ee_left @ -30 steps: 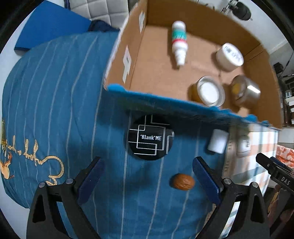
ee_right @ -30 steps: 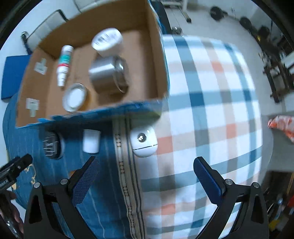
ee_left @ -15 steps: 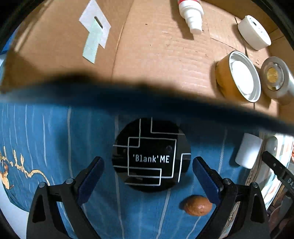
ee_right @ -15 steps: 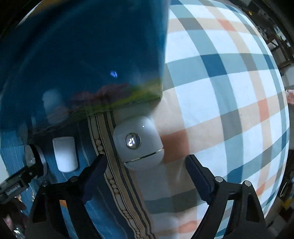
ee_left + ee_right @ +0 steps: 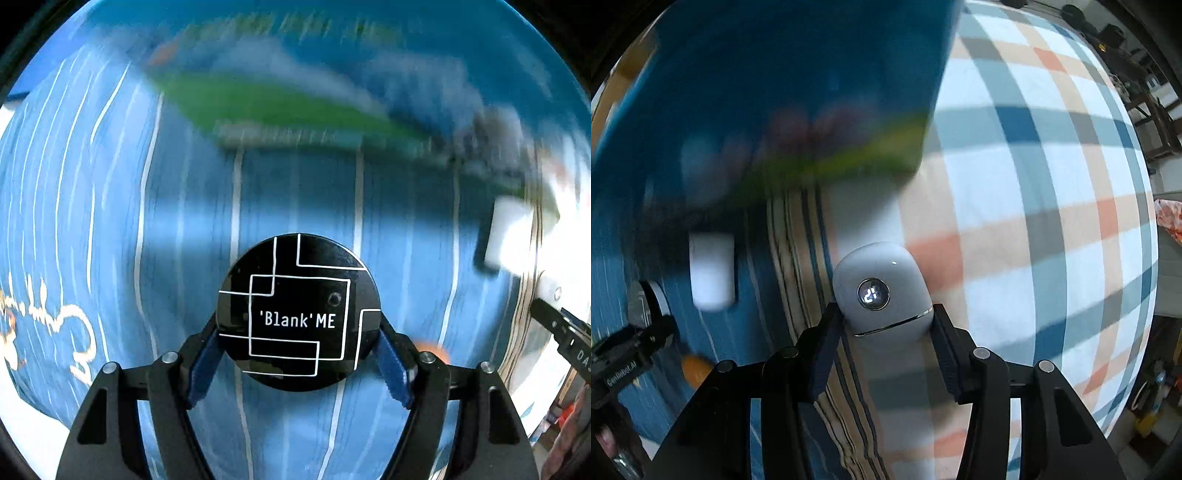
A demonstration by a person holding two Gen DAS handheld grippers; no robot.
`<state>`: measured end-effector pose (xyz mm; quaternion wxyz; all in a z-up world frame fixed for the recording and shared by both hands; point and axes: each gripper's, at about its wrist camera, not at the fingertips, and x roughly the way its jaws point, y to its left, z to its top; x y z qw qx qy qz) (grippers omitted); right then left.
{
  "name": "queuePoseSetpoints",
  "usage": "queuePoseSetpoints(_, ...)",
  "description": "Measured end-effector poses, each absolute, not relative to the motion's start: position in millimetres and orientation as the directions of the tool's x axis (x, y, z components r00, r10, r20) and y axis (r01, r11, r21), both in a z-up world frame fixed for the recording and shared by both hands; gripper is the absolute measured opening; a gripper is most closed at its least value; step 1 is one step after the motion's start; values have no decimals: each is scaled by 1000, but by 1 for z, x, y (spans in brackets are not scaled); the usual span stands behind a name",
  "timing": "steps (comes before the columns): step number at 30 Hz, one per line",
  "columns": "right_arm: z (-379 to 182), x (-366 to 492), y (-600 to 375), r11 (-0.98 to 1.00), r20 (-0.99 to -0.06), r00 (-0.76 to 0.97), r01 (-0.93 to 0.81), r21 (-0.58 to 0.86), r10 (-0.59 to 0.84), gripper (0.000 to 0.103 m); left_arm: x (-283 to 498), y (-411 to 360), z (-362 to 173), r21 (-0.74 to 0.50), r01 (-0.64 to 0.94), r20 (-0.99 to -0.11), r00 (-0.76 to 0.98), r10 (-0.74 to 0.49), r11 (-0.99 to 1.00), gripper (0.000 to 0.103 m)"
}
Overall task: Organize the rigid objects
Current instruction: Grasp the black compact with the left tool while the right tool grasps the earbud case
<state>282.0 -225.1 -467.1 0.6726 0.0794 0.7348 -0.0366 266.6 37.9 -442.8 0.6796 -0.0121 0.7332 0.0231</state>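
The round disc [image 5: 299,314] sits between the fingers of the left hand-held gripper [image 5: 297,354]. To its right lies a small block [image 5: 511,236], and further right the rounded case [image 5: 881,291], between the right hand-held gripper's [image 5: 886,350] fingers. The box [image 5: 798,92] stands behind all three.

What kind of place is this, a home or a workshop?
Probably a home, perhaps a bedroom: a checked cloth and a striped blue fabric cover a soft surface, with wooden furniture at the room's edge.

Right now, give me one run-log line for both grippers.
left gripper: shut on black disc | right gripper: shut on white case | box: blurred
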Motion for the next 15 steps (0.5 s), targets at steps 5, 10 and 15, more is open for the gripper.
queuePoseSetpoints(5,-468,233,-218,994,-987,-145,99,56,70,51,220,40,-450,0,-69,-993,-121,-8,998,73)
queuePoseSetpoints(10,-470,202,-215,996,-983,-173,74,56,68,51,203,35,-459,11,-72,-991,-132,1,997,75)
queuePoseSetpoints(15,-473,208,-212,996,-984,-169,85,36,51,53,210,29,-460,13,-62,-991,-131,5,998,75)
